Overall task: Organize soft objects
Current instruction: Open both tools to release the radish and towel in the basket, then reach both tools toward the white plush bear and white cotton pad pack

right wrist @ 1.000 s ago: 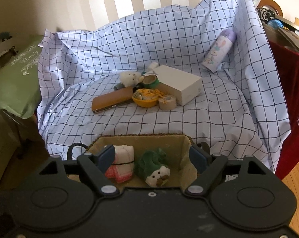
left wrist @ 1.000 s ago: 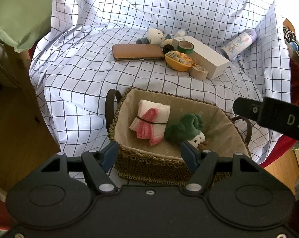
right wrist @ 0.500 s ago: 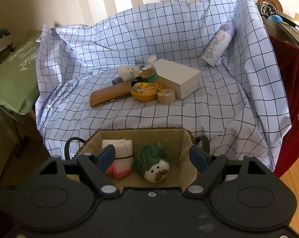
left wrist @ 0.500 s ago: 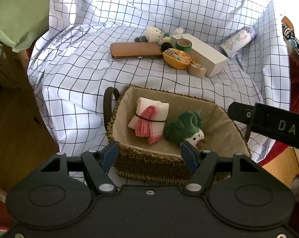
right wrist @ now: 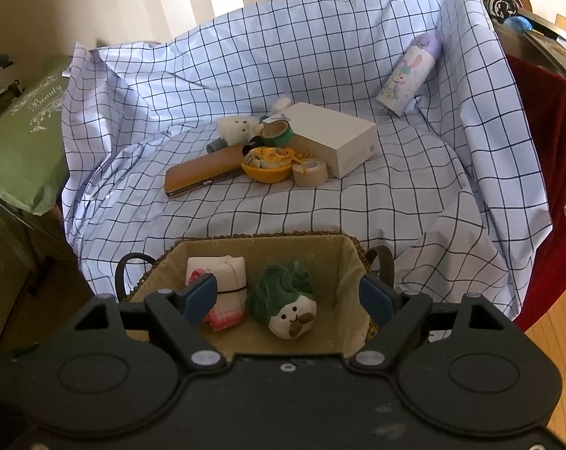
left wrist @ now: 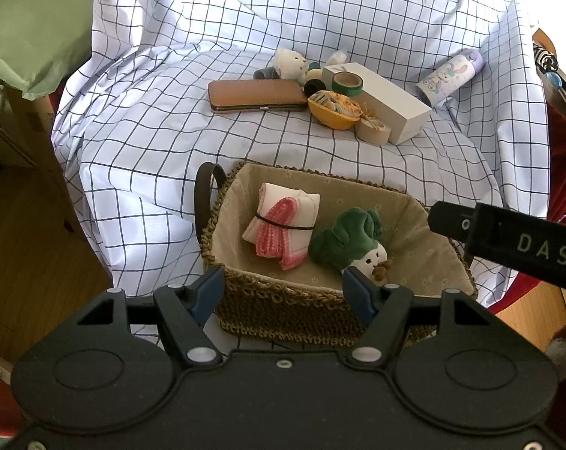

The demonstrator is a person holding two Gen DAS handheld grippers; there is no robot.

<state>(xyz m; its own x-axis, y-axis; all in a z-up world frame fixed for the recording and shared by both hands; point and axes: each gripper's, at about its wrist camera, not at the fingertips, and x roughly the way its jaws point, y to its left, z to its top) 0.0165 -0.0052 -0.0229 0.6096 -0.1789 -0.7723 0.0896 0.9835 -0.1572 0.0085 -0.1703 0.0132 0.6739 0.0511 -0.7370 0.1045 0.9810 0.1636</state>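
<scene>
A woven basket (left wrist: 283, 311) (right wrist: 350, 262) with a beige lining stands at the near edge of the checked cloth. In it lie a folded white and pink cloth (left wrist: 283, 221) (right wrist: 228, 285) tied with a band and a green and white plush (left wrist: 343, 240) (right wrist: 286, 303). A small white plush bear (left wrist: 290, 63) (right wrist: 237, 127) sits among the items further back. My left gripper (left wrist: 283, 288) is open and empty, just short of the basket's near wall. My right gripper (right wrist: 288, 296) is open and empty above the basket's near side. Its body shows in the left wrist view (left wrist: 508, 240).
Further back on the cloth lie a brown case (left wrist: 256, 95) (right wrist: 204, 170), a yellow bowl (left wrist: 333, 108) (right wrist: 267, 167), tape rolls (left wrist: 373, 133) (right wrist: 311, 172), a white box (left wrist: 388, 101) (right wrist: 331, 142) and a printed bottle (left wrist: 448, 77) (right wrist: 410, 71). A green cushion (left wrist: 31, 18) lies at left, red fabric (right wrist: 545, 187) at right.
Both grippers have drawn back and risen a little from the basket, so more of the cloth and basket shows. Both stay open. The objects have not moved.
</scene>
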